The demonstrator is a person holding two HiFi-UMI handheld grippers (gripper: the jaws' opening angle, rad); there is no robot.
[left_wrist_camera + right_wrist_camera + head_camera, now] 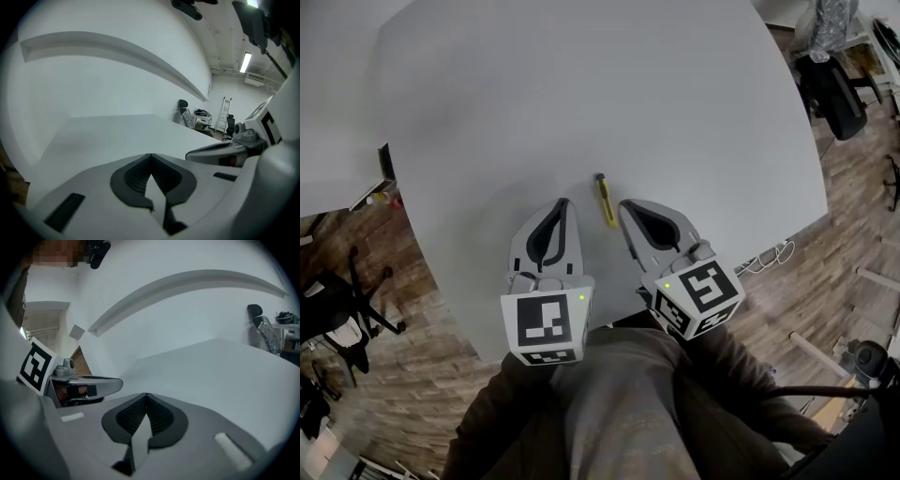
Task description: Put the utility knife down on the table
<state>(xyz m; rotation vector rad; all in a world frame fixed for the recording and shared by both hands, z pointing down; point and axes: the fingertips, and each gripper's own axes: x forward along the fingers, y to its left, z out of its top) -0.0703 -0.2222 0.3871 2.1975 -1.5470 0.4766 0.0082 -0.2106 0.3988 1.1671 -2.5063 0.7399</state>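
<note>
While the utility knife (605, 199) lay on the desk (581, 94) near its front edge, the left gripper (563, 202) and the right gripper (624, 205) sat beside it — one each side. Both were squeezed closed, empty.

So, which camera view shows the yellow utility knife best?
The head view: the utility knife lies on the table, between the tips of the left gripper and the right gripper. Neither gripper view shows it, only shut jaws and table.
</note>
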